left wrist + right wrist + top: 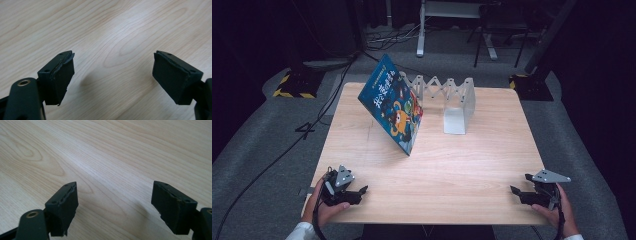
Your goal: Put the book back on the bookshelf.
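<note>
High view first: the left gripper [362, 190] sits at the near left corner of the pale wooden table [472, 170], and the right gripper [513, 190] at the near right corner, each held low in a hand with its black jaws pointing inward toward the middle of the tabletop. Both are released; nothing lies between the jaws of either one.

Well ahead of the left gripper, and somewhat toward the centre, stands the dark blue picture book with a cartoon cover [394, 106]. It is tilted, its lower edge on the wood and its upper part leaning back against the near end of the white folding accordion-style book rack [455, 102]. That lean is what holds it up; the rack takes its weight, and the book is propped rather than slotted between the rack's end plates. The rack stretches off to the right behind it, far forward and left of the right gripper.

Left gripper view looks along its own wide-set jaws at bare wood grain, the black rubber pads [61, 77] facing each other with only table between. Right gripper view gives the same, its pads [65, 207] apart over plain boards.

The open stance at either corner seems a ready posture: jaws spread so the book can be taken from both sides.
</note>
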A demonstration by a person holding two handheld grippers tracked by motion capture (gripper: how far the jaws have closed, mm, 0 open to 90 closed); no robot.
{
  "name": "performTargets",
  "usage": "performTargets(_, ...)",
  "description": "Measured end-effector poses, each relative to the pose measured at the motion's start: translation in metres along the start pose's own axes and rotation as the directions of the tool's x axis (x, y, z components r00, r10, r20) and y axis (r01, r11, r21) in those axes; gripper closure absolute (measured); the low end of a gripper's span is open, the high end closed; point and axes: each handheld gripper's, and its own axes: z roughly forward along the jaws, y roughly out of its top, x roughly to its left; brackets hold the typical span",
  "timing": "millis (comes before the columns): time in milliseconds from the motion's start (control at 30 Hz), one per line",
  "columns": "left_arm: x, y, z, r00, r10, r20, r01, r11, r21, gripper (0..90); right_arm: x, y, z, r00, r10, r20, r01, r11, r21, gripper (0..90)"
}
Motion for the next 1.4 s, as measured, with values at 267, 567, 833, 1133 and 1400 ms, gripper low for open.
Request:
performTargets(267,0.013,-0.015,-0.003,0.9950,-0.097,0.025,0.097,0.9952,-0.011,19.0,-0.007,-0.008,0.000,0.9982,0.058,0.014,-0.058,0.998,-0.009,21.2)
performTargets(567,0.018,-0.022,-0.007,0.9911,-0.132,0.019,0.132,0.9912,-0.014,18.8,-0.009,-0.012,0.002,0.9934,0.112,0.028,-0.111,0.994,-0.018,18.5)
performTargets(833,0.018,-0.022,-0.007,0.9897,-0.142,0.017,0.142,0.9898,-0.015,18.1,-0.009,-0.012,0.002,0.9930,0.114,0.030,-0.113,0.993,-0.019,18.5)
performTargets(1133,0.017,-0.022,-0.007,0.9889,-0.149,0.008,0.149,0.9887,-0.017,17.8,-0.009,-0.012,0.002,0.9930,0.114,0.031,-0.113,0.993,-0.019,18.5)
performTargets(1400,0.017,-0.022,-0.007,0.9881,-0.154,0.010,0.154,0.9880,-0.015,17.3,-0.009,-0.012,0.002,0.9931,0.114,0.031,-0.113,0.993,-0.019,18.5)
